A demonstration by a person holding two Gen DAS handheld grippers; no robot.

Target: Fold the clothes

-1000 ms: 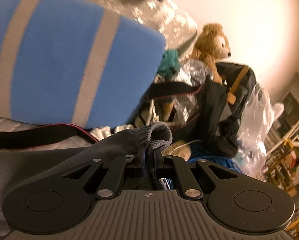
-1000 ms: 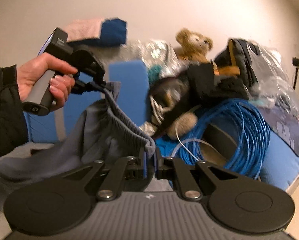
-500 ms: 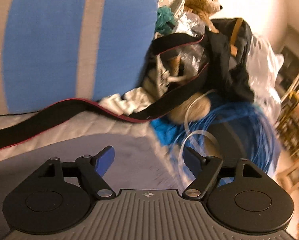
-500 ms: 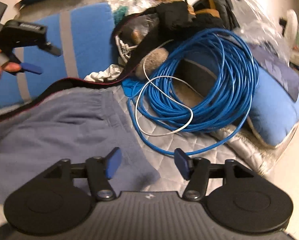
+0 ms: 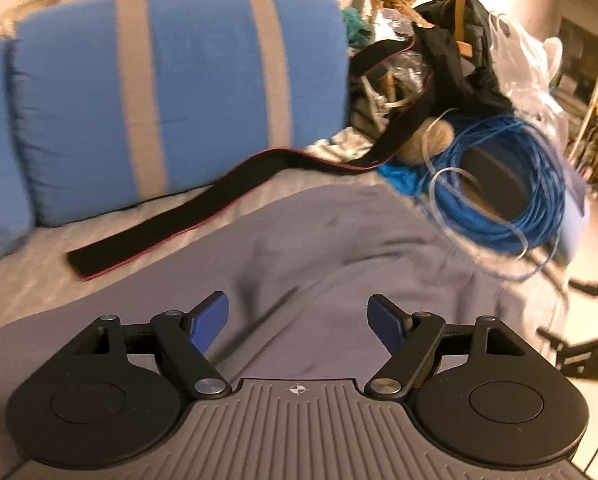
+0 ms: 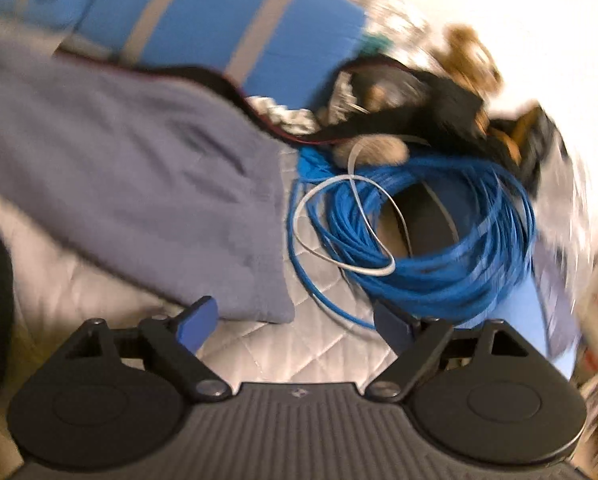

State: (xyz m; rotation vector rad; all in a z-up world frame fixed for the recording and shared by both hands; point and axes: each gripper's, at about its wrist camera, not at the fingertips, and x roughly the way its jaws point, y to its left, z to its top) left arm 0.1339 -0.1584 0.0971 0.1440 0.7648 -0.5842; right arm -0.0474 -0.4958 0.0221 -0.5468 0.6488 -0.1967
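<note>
On the quilted bed [image 6: 331,344], grey garment [image 5: 339,248] lies spread flat, both grippers free of it.
Left gripper [image 5: 298,322] fingers apart, nothing pinched, garment beneath. Right gripper [image 6: 295,324] fingers opening, only quilt between them, garment corner just beside its left finger. Blue cable coil [image 6: 439,232] right of garment; black strap [image 5: 187,220] along blue striped cushion [image 5: 179,80]. Right view blurred.

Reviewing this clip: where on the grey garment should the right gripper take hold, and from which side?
Probably the near corner of the grey garment. It lies flat on the quilt, clear of the blue cable, just ahead of the right gripper, whose opening jaws are empty. Come from the near edge, low.
</note>
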